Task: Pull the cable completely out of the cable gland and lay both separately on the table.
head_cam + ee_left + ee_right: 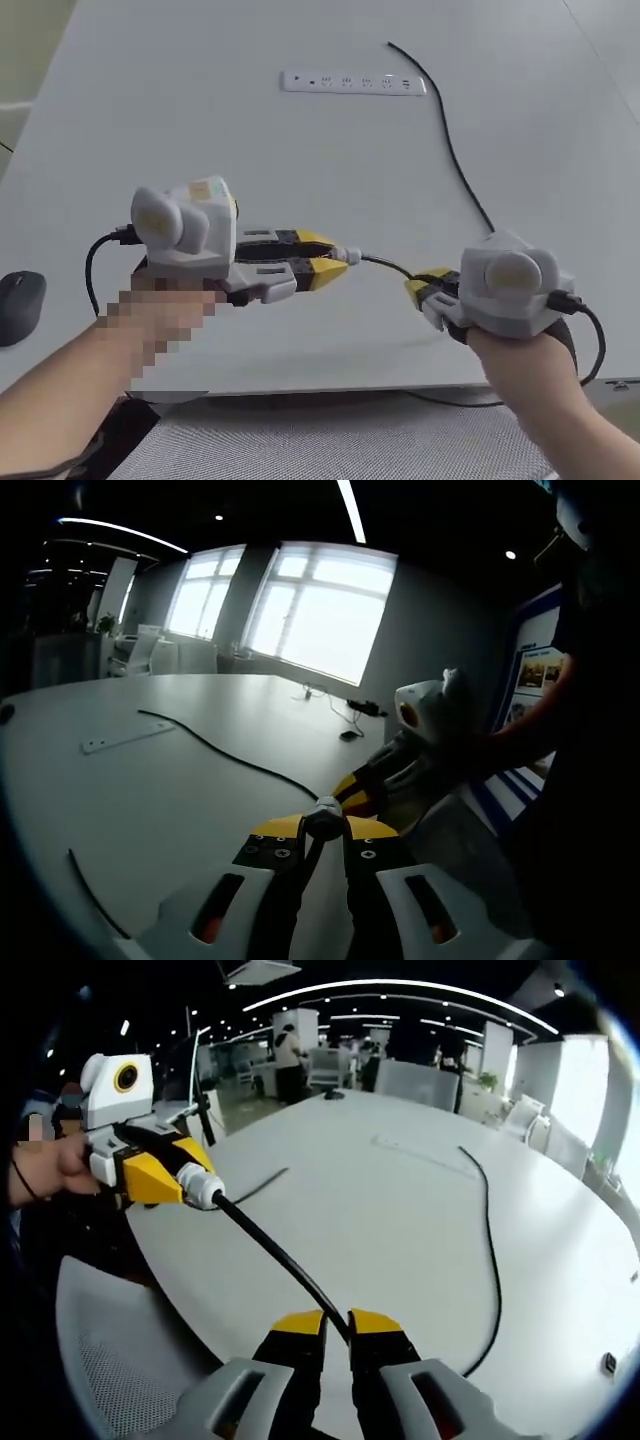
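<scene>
The left gripper [335,257] is clenched on the small, pale, rounded cable gland [347,256], pinched between its yellow-tipped jaws. A thin, smooth black cable [385,264] runs out of the gland to the right gripper [425,288], whose jaws are clamped on it. Both are held in the air over the near, curved edge of the matte grey table [300,160]. Beyond lies wide bare tabletop, up to a flat white power strip [352,83] and a long black cord [455,160] winding past it. A dark rounded mouse [18,305] sits near the table's left edge.
</scene>
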A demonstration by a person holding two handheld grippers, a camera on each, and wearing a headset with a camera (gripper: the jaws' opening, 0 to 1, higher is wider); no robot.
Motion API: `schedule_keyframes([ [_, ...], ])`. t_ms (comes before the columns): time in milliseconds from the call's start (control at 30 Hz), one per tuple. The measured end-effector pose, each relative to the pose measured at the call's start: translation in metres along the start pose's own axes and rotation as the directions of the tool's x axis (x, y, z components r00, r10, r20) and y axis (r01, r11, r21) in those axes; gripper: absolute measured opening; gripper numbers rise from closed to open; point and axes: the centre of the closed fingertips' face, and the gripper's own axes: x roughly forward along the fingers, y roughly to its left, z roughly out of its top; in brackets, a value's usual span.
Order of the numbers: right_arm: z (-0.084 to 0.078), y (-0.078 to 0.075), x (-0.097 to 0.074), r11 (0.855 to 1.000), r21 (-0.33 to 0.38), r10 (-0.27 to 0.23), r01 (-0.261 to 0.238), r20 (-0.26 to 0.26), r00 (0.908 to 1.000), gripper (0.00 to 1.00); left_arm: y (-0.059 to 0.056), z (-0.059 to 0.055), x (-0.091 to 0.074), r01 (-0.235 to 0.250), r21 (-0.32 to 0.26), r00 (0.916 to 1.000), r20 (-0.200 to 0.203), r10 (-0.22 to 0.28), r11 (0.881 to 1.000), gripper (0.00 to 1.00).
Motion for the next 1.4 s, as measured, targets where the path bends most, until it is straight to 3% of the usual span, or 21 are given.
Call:
schedule_keyframes([
  [67, 0.005, 0.003, -0.002, 1.000, -0.028, 0.009, -0.009, 0.017, 0.9998, 0.10, 0.000, 0.000, 0.000, -0.001, 0.007, 1.0000, -0.003, 0.001, 1.000, 0.15],
  [200, 0.020, 0.011, -0.009, 0.988, -0.150, 0.029, -0.022, 0.045, 0.9986, 0.18, 0.000, -0.001, 0.000, -0.003, 0.006, 1.0000, -0.005, 0.003, 1.000, 0.15],
  [267, 0.031, 0.016, -0.013, 0.959, -0.285, 0.027, -0.007, 0.068, 0.9973, 0.18, -0.001, -0.001, 0.000, -0.004, 0.005, 1.0000, -0.007, 0.004, 1.000, 0.15],
  [367, 0.041, 0.031, -0.017, 0.923, -0.384, 0.062, -0.026, 0.081, 0.9948, 0.21, -0.002, -0.002, 0.000, -0.003, 0.005, 1.0000, -0.007, 0.003, 1.000, 0.15],
  [467, 0.048, 0.041, -0.017, 0.874, -0.485, 0.069, -0.024, 0.075, 0.9948, 0.21, -0.002, -0.002, 0.000, -0.002, 0.003, 1.0000, -0.008, 0.002, 1.000, 0.15],
  [600, 0.056, 0.052, -0.015, 0.859, -0.511, 0.095, -0.041, 0.080, 0.9922, 0.19, -0.002, -0.001, 0.000, 0.002, 0.006, 1.0000, -0.010, -0.002, 1.000, 0.15],
  [733, 0.060, 0.059, -0.012, 0.829, -0.556, 0.109, -0.048, 0.078, 0.9910, 0.15, -0.002, -0.001, 0.000, 0.003, 0.006, 0.9999, -0.012, -0.003, 1.000, 0.15],
  [1067, 0.061, 0.067, -0.008, 0.799, -0.596, 0.143, -0.081, 0.058, 0.9881, 0.10, -0.003, -0.003, 0.000, 0.009, 0.008, 0.9998, -0.020, -0.009, 1.000, 0.15],
  [1200, 0.059, 0.069, -0.006, 0.780, -0.620, 0.143, -0.083, 0.048, 0.9885, 0.04, -0.005, -0.004, 0.001, 0.014, 0.008, 0.9997, -0.022, -0.014, 1.000, 0.15],
  [1400, 0.057, 0.069, -0.006, 0.782, -0.618, 0.145, -0.084, 0.048, 0.9883, 0.00, -0.006, -0.004, 0.003, 0.012, 0.010, 0.9996, -0.027, -0.012, 1.000, 0.15],
])
